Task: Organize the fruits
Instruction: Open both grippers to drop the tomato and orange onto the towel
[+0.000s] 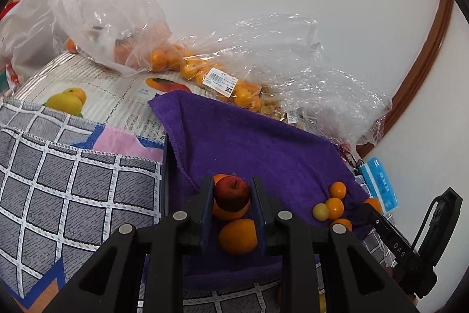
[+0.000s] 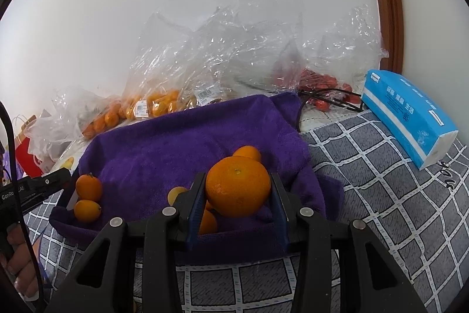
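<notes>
orange (image 2: 238, 186) clenched in right gripper (image 2: 237, 195) above purple towel (image 2: 176, 143), right of left gripper (image 1: 231, 195) grasping red apple (image 1: 231, 192).

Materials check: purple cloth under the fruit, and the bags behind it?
Purple cloth: looks like terry or microfibre towelling, matte, with fuzzy nap and soft folds. Bags: thin clear plastic film, glossy and crinkled, with fruit showing through and printed barcode labels stuck on.

Labels on bagged kumquats (image 1: 219, 81) too small to read; small oranges (image 2: 206, 220) partly hidden behind right gripper (image 2: 237, 192) fingers.
</notes>
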The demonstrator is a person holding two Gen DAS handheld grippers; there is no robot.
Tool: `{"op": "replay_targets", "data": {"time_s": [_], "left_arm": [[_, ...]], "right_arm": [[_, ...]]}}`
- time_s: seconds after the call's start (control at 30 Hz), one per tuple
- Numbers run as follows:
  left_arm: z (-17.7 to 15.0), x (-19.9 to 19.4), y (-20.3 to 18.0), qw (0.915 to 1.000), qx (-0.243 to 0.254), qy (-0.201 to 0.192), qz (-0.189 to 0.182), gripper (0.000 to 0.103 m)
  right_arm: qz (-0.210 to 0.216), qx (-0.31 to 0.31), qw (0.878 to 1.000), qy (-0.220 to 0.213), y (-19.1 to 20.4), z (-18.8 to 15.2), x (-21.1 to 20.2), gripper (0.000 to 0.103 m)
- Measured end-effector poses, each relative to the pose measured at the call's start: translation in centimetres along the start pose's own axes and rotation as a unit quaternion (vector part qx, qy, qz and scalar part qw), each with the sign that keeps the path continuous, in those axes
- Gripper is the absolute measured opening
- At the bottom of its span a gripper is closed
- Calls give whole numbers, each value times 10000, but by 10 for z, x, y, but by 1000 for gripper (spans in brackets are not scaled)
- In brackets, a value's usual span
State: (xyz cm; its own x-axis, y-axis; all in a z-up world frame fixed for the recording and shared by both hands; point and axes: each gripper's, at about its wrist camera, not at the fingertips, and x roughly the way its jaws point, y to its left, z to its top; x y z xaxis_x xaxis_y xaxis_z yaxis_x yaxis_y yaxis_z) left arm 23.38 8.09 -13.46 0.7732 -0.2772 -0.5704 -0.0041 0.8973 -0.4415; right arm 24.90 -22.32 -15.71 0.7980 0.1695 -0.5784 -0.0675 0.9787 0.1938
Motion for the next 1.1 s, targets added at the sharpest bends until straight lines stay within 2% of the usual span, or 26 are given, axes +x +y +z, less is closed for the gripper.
{"op": "replay_targets", "data": {"time_s": [0.17,0.37,0.7,1.1], "left_arm": [[-1,6,4,9996,-159,179,-152,23],[-3,11,-3,9997,24,233,-102,23],[-8,12,-19,9981,472,286,-263,23],[-11,14,-29,9963,775,294,-208,23]], "right_arm": [[-41,-60,10000,19,2,0,0,41],[-48,-188,9997,170,6,-1,5,41],[-73,-119,9990,434,3,-3,16,42],[-106,-263,9987,413,8,-4,16,43]]}}
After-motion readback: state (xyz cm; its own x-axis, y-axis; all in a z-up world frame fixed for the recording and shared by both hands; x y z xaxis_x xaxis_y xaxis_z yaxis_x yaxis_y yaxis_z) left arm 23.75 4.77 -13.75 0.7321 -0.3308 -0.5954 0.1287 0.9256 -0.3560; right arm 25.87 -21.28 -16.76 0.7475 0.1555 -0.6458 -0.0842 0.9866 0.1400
